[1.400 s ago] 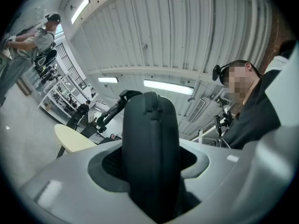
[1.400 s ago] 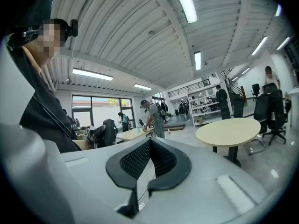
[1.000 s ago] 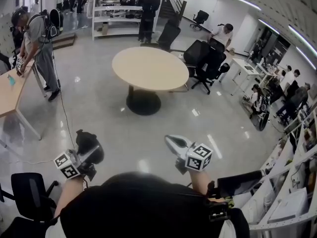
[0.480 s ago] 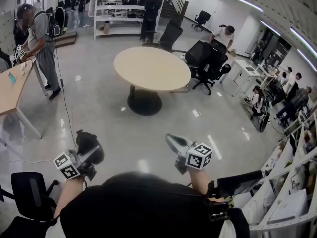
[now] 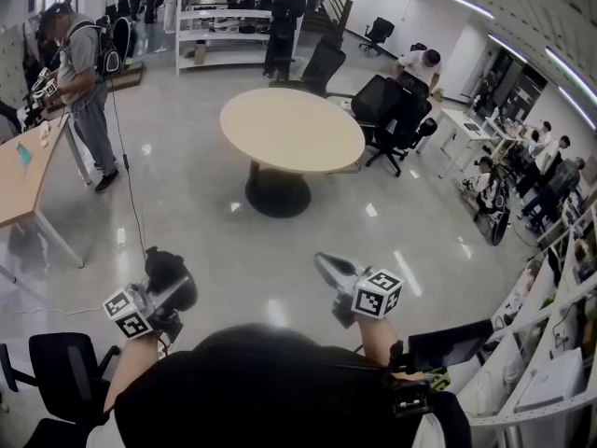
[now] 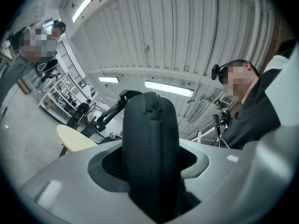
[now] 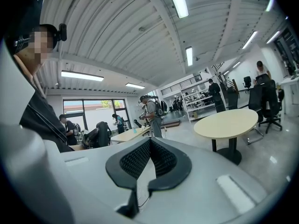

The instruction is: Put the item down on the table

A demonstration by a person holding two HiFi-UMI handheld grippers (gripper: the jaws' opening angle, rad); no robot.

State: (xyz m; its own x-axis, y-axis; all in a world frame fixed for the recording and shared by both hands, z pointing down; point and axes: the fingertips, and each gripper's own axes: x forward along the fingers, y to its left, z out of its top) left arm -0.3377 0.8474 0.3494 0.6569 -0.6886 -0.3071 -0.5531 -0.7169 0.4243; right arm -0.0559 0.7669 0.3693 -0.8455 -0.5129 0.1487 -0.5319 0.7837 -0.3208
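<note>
My left gripper (image 5: pixel 166 292) is shut on a black zippered case (image 5: pixel 170 271), held upright low at the left of the head view. In the left gripper view the case (image 6: pixel 150 143) stands on edge between the dark pads and fills the gap. My right gripper (image 5: pixel 329 271) is low at the right, shut with nothing in it; in the right gripper view its pads (image 7: pixel 166 160) meet along a thin slit. The round beige table (image 5: pixel 292 129) stands ahead across the floor, apart from both grippers. It also shows in the right gripper view (image 7: pixel 231 122).
Black office chairs (image 5: pixel 392 110) crowd the table's far right side. A wooden desk (image 5: pixel 23 180) with a person (image 5: pixel 79 73) at it lies at the left. A black chair (image 5: pixel 61 367) sits at my lower left, white desks (image 5: pixel 550 381) at the right, shelving (image 5: pixel 224 17) behind.
The round table has come a little closer and lower in the head view. Both grippers keep their place in the frame, the left still shut on the case.
</note>
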